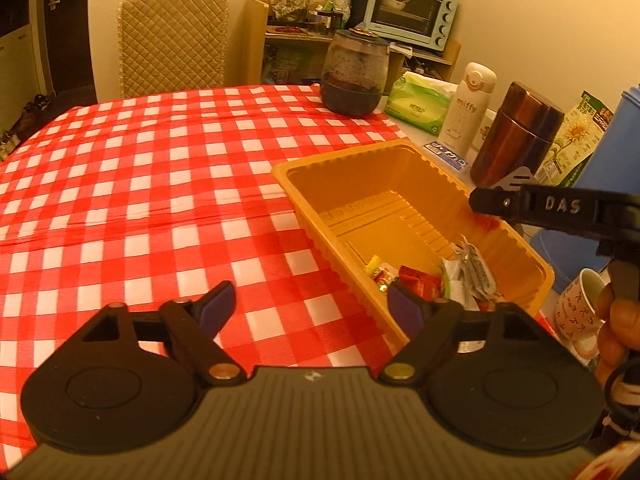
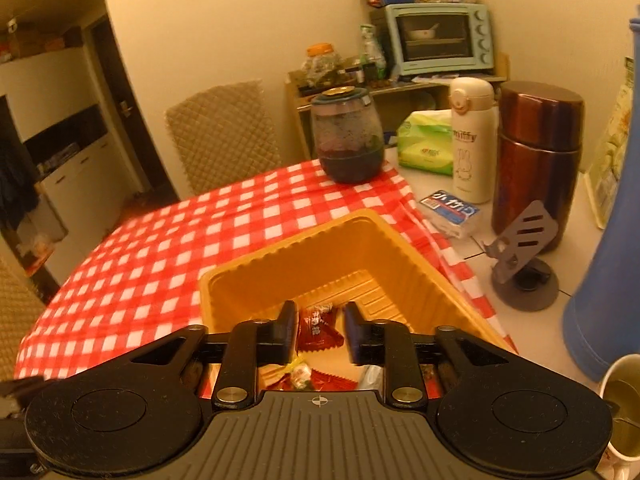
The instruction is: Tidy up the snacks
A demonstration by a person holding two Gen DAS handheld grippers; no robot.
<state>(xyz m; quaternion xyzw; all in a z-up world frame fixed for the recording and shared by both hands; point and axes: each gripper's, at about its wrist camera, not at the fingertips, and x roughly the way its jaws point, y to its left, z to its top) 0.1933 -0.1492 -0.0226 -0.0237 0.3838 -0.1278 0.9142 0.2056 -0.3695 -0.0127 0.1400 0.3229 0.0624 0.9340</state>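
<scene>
A yellow plastic tray stands on the red-checked tablecloth and holds several wrapped snacks at its near end. My left gripper is open and empty, low over the cloth at the tray's near left corner. My right gripper is above the tray, its fingers part open around a red snack packet. I cannot tell whether the pads touch it. More wrapped snacks lie below it. The right gripper also shows from the side in the left wrist view.
Past the tray's right side stand a brown flask, a white Miffy bottle, a tissue pack, a blue-white packet, a grey phone stand, a blue jug and a cup. A dark glass jar is behind.
</scene>
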